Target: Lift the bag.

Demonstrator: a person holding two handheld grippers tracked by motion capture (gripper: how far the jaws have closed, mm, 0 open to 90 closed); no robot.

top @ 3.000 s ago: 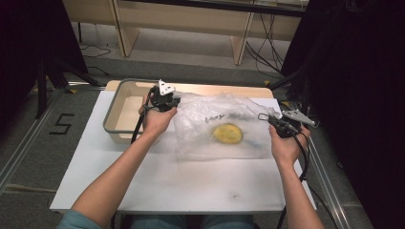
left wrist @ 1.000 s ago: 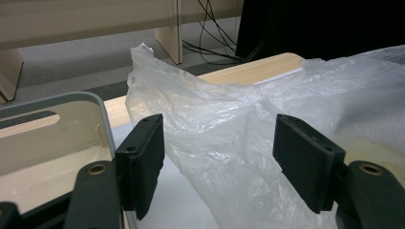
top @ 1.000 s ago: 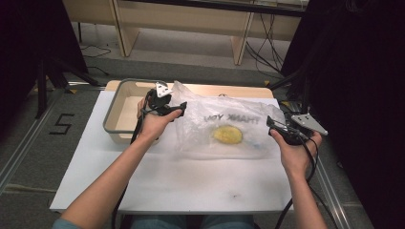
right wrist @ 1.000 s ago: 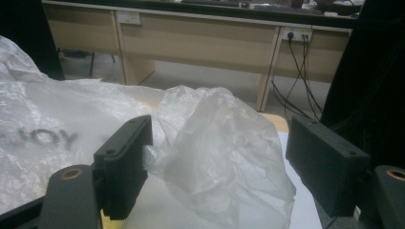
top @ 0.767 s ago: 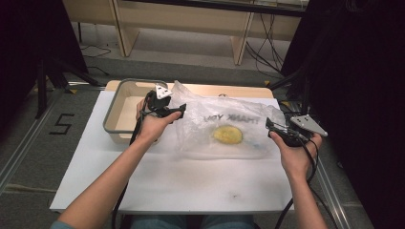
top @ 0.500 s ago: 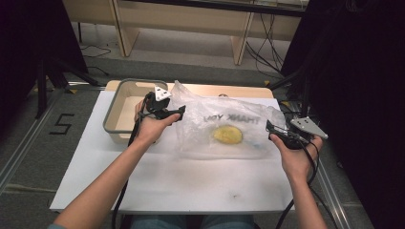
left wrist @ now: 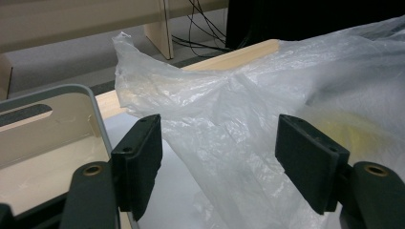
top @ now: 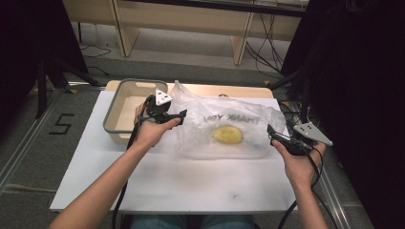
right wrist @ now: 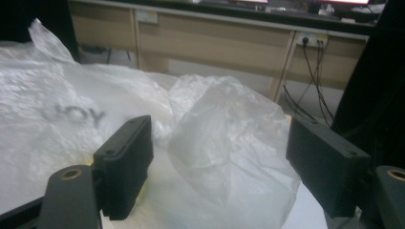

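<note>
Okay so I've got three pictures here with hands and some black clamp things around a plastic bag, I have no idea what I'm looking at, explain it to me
A person sits at a white table and holds a hand tool in each hand: a two-jaw gripper with a camera on it. The high view looks down from above; the left gripper is at the left of it, the right gripper at the right. The other two pictures come from the cameras on the grippers and look along their black jaws.

On the table lies a clear plastic bag with dark lettering and something yellow inside. Beside it stands a shallow beige tray.

Nothing is gripped. Both pairs of jaws stand open, each with a fold of the bag between or just beyond them: the left at the bag's left end, the right at its right end.
</note>
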